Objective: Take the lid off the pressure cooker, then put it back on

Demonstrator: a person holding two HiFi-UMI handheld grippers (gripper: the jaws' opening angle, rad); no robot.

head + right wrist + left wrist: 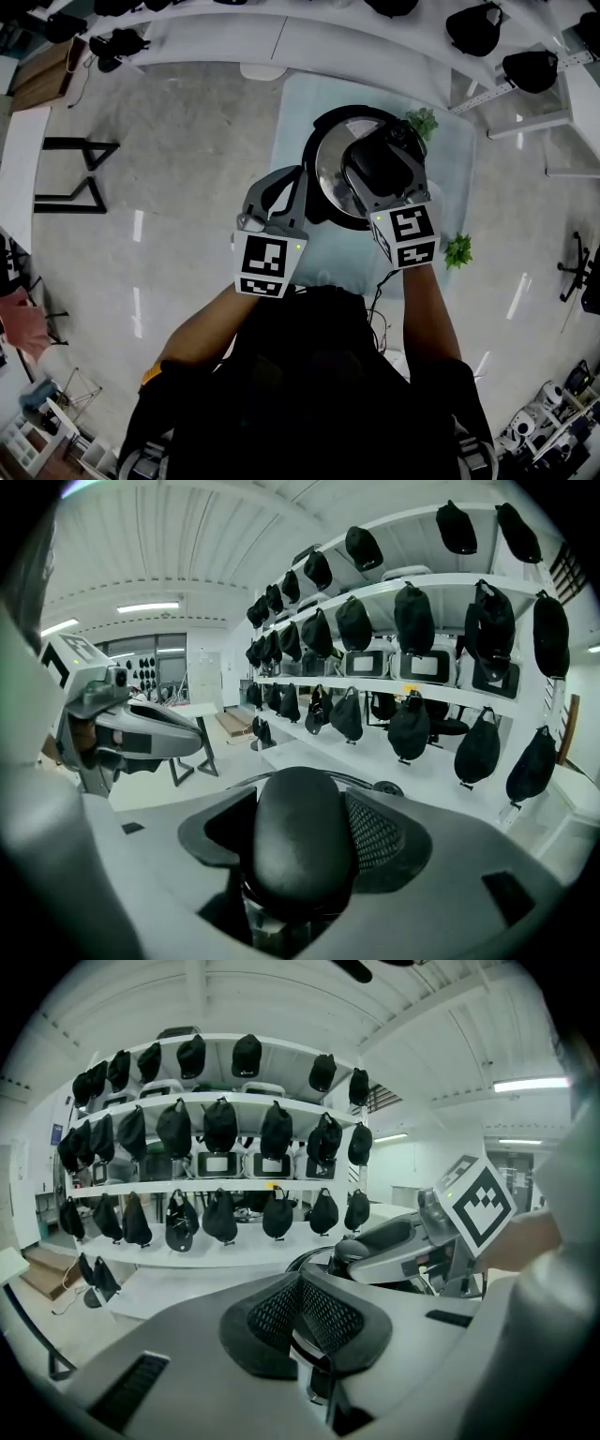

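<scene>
The pressure cooker stands on a pale mat, its steel lid on and a black lid handle across the top. My right gripper hangs over the lid, jaws spread wide to either side of the handle. A dark gap shows beside the left pad, so they do not press it. My left gripper sits at the cooker's left edge. In the left gripper view its fingertips meet in a V. The cooker's rim shows past them, and I cannot tell whether anything is pinched.
The mat covers a small table. Two little green plants stand on it, one behind the cooker and one at the front right. White shelves with several black caps line the wall. A black frame stands at the left.
</scene>
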